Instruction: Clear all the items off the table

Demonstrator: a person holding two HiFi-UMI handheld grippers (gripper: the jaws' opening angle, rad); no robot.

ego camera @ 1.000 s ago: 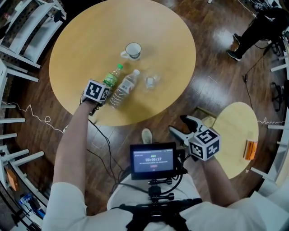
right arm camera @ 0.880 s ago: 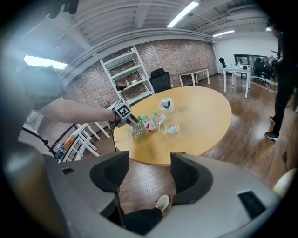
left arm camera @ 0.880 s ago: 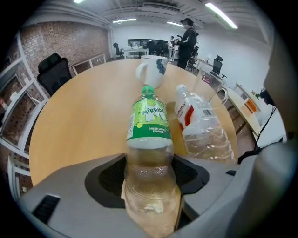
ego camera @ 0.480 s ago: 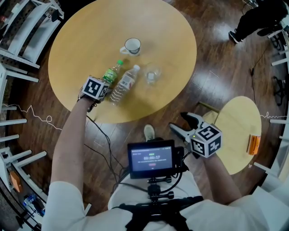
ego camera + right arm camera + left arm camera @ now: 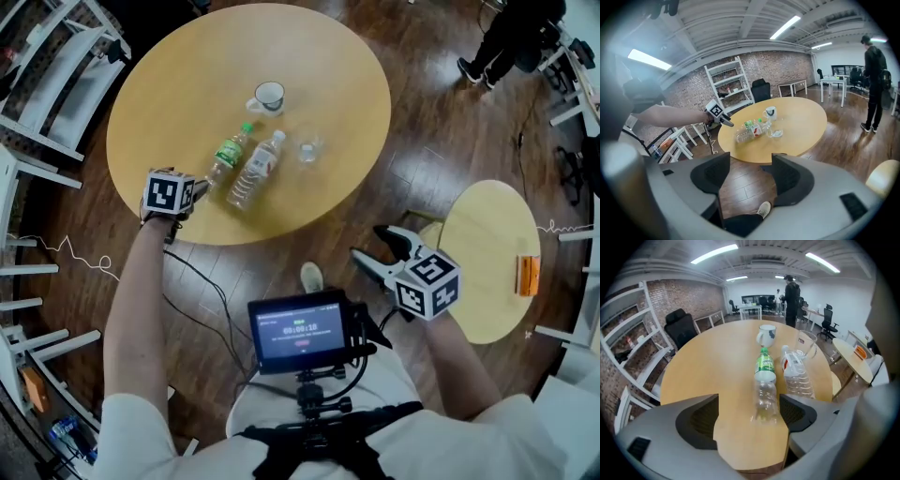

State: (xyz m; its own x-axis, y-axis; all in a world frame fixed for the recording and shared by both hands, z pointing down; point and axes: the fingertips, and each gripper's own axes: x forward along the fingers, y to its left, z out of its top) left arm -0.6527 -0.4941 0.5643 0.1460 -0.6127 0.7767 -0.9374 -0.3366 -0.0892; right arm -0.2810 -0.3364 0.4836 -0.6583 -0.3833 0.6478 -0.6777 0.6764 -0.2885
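Note:
On the round wooden table (image 5: pixel 169 84) a green-label bottle (image 5: pixel 228 153) and a clear bottle (image 5: pixel 255 169) lie side by side. Beyond them stand a white mug (image 5: pixel 269 97) and a small glass (image 5: pixel 309 150). My left gripper (image 5: pixel 197 189) hovers at the table's near-left edge. Its jaws have just been opening, and the pads touch nothing. In the left gripper view the green-label bottle (image 5: pixel 765 385) lies just ahead of the left gripper (image 5: pixel 750 416), with the clear bottle (image 5: pixel 797 376) to its right. My right gripper (image 5: pixel 380 251) stands open over the floor, empty.
A small round side table (image 5: pixel 492 262) with an orange item (image 5: pixel 528 275) stands at the right. White shelving (image 5: pixel 47 56) lines the left side. A monitor (image 5: pixel 302 330) hangs at my chest. A person (image 5: pixel 506 33) stands at the far right. Cables trail over the floor.
My left gripper has drawn back and left from the green-label bottle's base to the table's edge. The bottles, mug and glass have not moved. My right gripper has shifted only slightly.

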